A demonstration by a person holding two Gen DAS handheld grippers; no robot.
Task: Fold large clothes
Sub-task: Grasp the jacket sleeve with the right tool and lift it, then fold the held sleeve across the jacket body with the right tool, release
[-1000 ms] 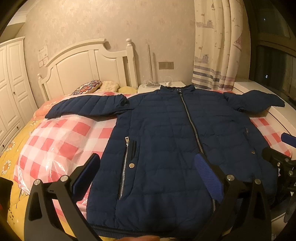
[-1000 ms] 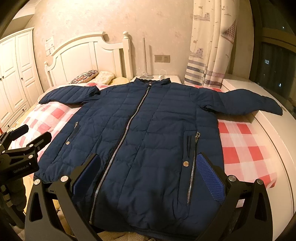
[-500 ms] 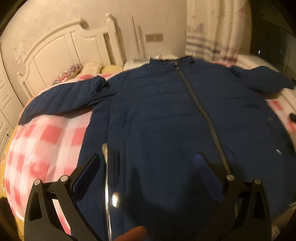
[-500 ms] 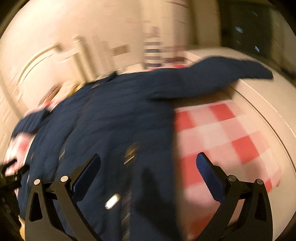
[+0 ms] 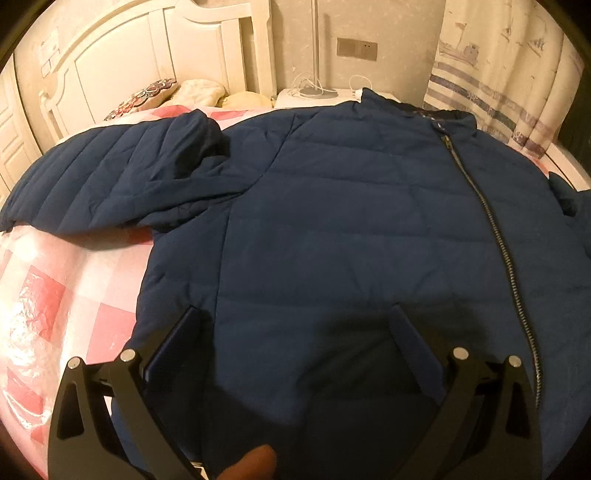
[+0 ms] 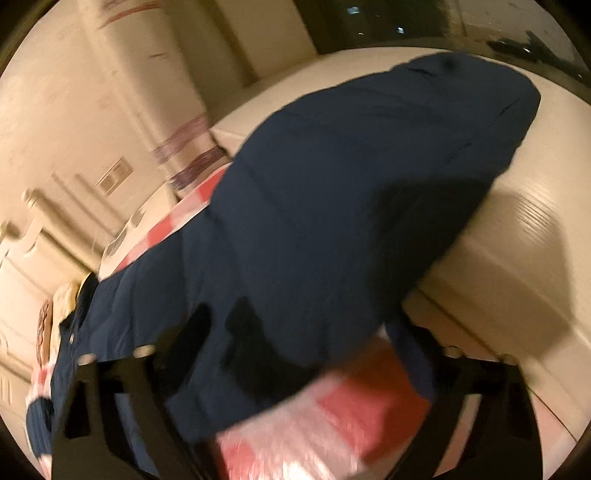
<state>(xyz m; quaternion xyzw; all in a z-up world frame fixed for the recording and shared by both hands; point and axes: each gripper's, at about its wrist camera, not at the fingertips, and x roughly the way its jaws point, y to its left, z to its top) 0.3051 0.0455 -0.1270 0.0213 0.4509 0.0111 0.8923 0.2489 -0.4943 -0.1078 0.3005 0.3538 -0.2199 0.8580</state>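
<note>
A navy quilted jacket (image 5: 351, 229) lies front up and zipped on the red-and-white checked bed cover (image 5: 55, 302). Its one sleeve (image 5: 110, 177) stretches to the left in the left wrist view. My left gripper (image 5: 295, 332) is open and empty, low over the jacket's left chest. In the blurred right wrist view the other sleeve (image 6: 369, 177) reaches out onto a white ledge (image 6: 517, 266). My right gripper (image 6: 299, 332) is open and empty, close over the base of that sleeve.
A white headboard (image 5: 147, 66) with pillows (image 5: 199, 92) stands behind the bed. A bedside stand with a lamp and cables (image 5: 314, 92) is beyond the collar. A striped curtain (image 5: 498, 81) hangs at the back right. A dark window (image 6: 369, 22) is above the ledge.
Both grippers have moved forward and down over the jacket. The left one went toward the left chest and sleeve. The right one swung right toward the other sleeve. Both stay open.
</note>
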